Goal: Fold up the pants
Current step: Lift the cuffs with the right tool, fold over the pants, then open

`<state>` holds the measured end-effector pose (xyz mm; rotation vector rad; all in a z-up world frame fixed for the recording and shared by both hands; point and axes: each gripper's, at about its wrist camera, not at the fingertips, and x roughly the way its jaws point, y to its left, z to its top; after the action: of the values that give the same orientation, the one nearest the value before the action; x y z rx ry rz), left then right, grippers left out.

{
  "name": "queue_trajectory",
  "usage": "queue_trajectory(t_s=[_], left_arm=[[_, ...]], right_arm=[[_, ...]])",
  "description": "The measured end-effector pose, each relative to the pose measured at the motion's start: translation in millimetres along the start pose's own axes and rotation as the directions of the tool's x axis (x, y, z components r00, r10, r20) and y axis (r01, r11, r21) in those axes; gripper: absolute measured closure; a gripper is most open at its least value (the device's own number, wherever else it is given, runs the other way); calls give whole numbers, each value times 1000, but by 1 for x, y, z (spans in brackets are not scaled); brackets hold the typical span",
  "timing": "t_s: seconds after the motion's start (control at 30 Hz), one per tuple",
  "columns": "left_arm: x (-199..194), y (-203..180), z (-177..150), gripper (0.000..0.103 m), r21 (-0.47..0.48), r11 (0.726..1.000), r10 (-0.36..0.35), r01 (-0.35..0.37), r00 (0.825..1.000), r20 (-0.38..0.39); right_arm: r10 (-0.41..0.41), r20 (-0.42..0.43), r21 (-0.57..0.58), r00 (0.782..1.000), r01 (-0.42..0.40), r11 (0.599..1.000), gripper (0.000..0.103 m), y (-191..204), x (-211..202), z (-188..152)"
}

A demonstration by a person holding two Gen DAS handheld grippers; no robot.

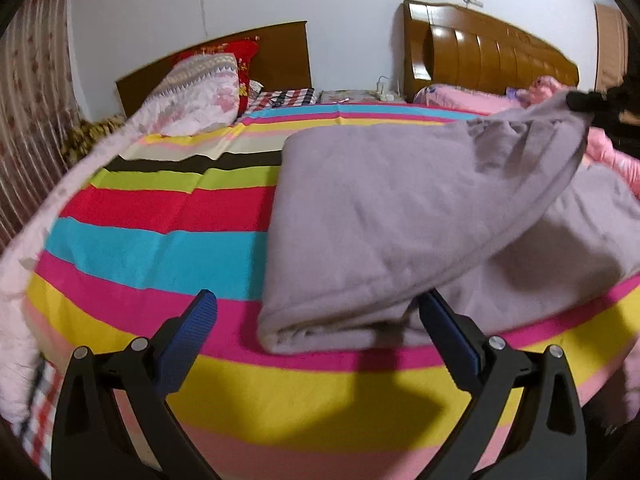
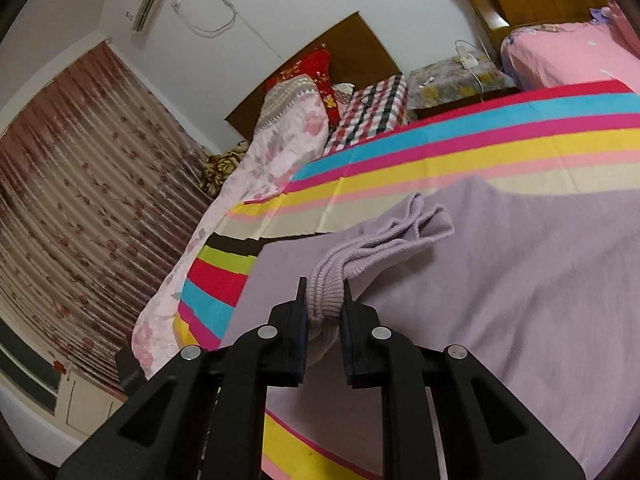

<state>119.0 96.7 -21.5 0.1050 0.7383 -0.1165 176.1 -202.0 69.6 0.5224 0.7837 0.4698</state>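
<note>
The lilac pants (image 1: 380,216) lie partly folded on a striped bedspread (image 1: 168,236). My left gripper (image 1: 316,312) is open and empty, its fingers either side of the folded near edge, just above the bed. My right gripper (image 2: 325,296) is shut on the ribbed cuffs (image 2: 328,292) of the pants and holds them lifted above the rest of the garment (image 2: 500,272). In the left wrist view the right gripper (image 1: 588,101) shows at the far right, with the raised fabric draping from it.
A floral quilt (image 1: 188,100) and red pillow (image 1: 240,60) lie at the bed's far left by a dark headboard. A second bed with pink bedding (image 2: 568,52) stands to the right. A nightstand (image 2: 452,80) sits between them. Curtains (image 2: 80,200) hang at left.
</note>
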Motion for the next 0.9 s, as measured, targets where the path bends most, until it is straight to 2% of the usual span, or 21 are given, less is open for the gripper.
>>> queue_trajectory(t_s=[0.07, 0.13, 0.2, 0.3, 0.37, 0.43, 0.47, 0.53, 0.57, 0.63, 0.73, 0.8, 0.83, 0.9], left_arm=[[0, -1, 7, 2, -19, 1000, -24, 24, 1000, 13], [4, -3, 13, 2, -26, 1000, -3, 3, 1000, 16], [15, 2, 16, 2, -40, 997, 64, -64, 998, 2], [26, 14, 10, 1, -34, 976, 212, -213, 977, -31], [20, 34, 5, 1, -88, 971, 219, -221, 975, -32], [14, 47, 2, 1, -119, 975, 187, -190, 982, -32], [11, 48, 4, 1, -97, 972, 212, -214, 977, -26], [5, 40, 11, 1, 27, 963, 269, -270, 963, 20], [3, 39, 14, 1, 49, 962, 269, -270, 963, 29], [4, 48, 18, 1, 32, 976, 216, -217, 976, 13], [23, 68, 12, 1, -25, 994, 106, -108, 992, -75], [29, 70, 4, 1, -29, 995, 93, -96, 991, -93], [29, 71, 2, 1, -48, 995, 84, -89, 992, -91], [28, 72, 3, 1, -56, 995, 82, -87, 992, -100]], right_arm=[[6, 9, -9, 1000, -6, 1000, 87, 5, -2, 4], [15, 23, -21, 1000, -15, 1000, 87, 11, -6, 8], [23, 36, -30, 999, -22, 999, 87, 15, -10, 11], [17, 59, -37, 998, -15, 999, 87, 15, -16, 13], [6, 54, -20, 999, -5, 1000, 87, 8, -14, 11], [-2, 33, 0, 999, 2, 1000, 88, -1, -8, 4], [-8, 17, 12, 1000, 8, 1000, 88, -6, -4, -1], [-25, -1, 29, 1000, 25, 999, 88, -13, 3, -10], [-32, 0, 34, 999, 32, 999, 88, -15, 3, -14], [-31, -3, 51, 1000, 31, 998, 88, -21, 3, -22], [-69, -64, 34, 996, 72, 997, 88, -27, 14, -48], [-128, -118, 13, 985, 131, 991, 88, -35, 29, -70], [-124, -141, 43, 982, 131, 990, 88, -43, 35, -77], [-87, -125, 82, 988, 98, 992, 88, -50, 33, -83]])
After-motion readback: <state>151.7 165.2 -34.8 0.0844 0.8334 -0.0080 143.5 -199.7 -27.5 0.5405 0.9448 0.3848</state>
